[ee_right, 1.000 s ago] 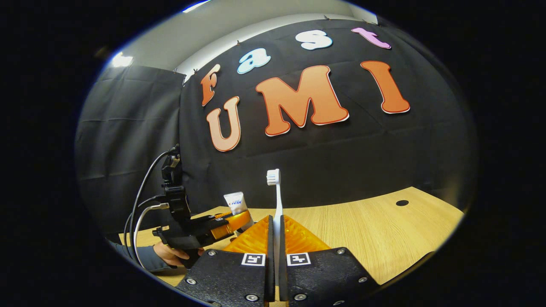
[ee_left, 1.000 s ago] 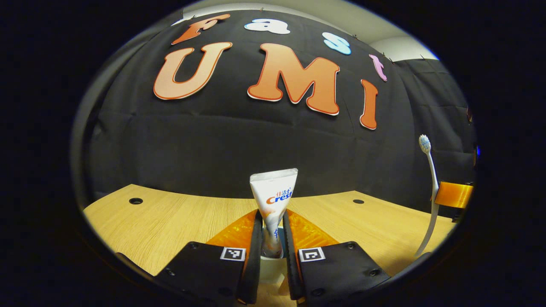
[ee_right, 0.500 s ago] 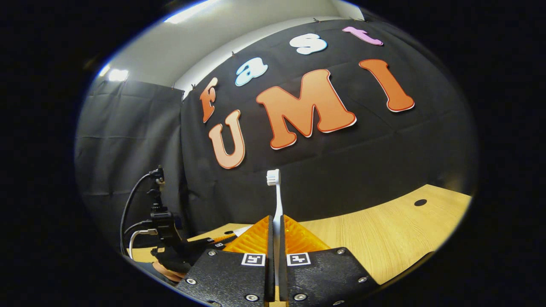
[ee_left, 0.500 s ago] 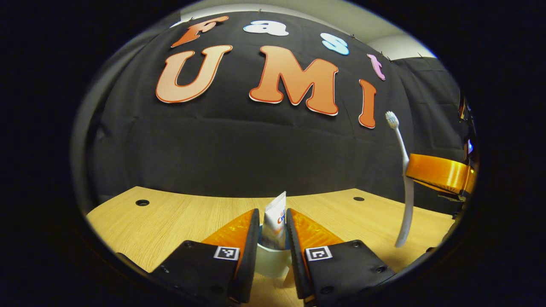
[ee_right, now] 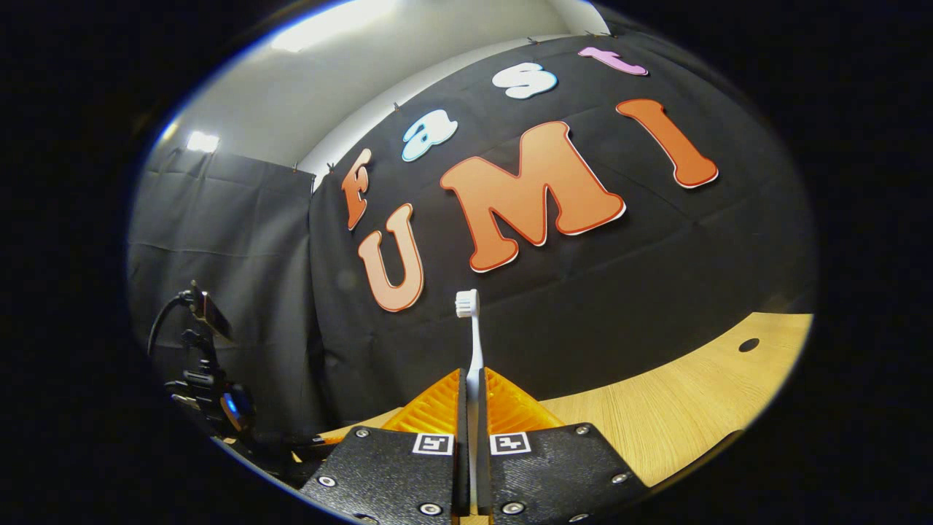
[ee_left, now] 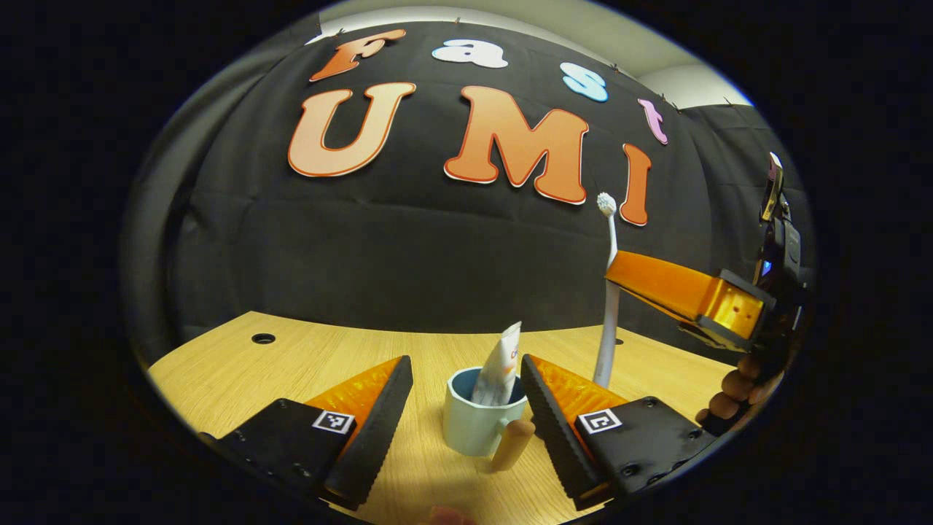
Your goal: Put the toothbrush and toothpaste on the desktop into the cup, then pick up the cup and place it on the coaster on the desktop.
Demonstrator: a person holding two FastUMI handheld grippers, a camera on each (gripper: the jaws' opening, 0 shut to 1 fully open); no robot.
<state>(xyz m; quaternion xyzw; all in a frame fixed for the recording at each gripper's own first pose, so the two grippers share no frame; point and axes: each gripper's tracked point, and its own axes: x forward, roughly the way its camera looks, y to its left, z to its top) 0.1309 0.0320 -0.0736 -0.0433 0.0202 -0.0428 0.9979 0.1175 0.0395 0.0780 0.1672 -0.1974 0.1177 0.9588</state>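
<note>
A pale blue cup with a wooden handle stands on the desk between my left gripper's open fingers. The white toothpaste tube leans inside the cup, free of the fingers. In the left gripper view, the right gripper holds the white toothbrush upright just right of the cup, above the desk. In the right gripper view, my right gripper is shut on the toothbrush, bristles up.
The wooden desktop has round cable holes near its back edge; another hole shows in the right gripper view. A hand holds the right gripper at the right. The left gripper's body and cables sit low left.
My left gripper opened and let go of the toothpaste, which now rests in the cup, and drew back. The right gripper carried the toothbrush leftward and closer to the cup.
</note>
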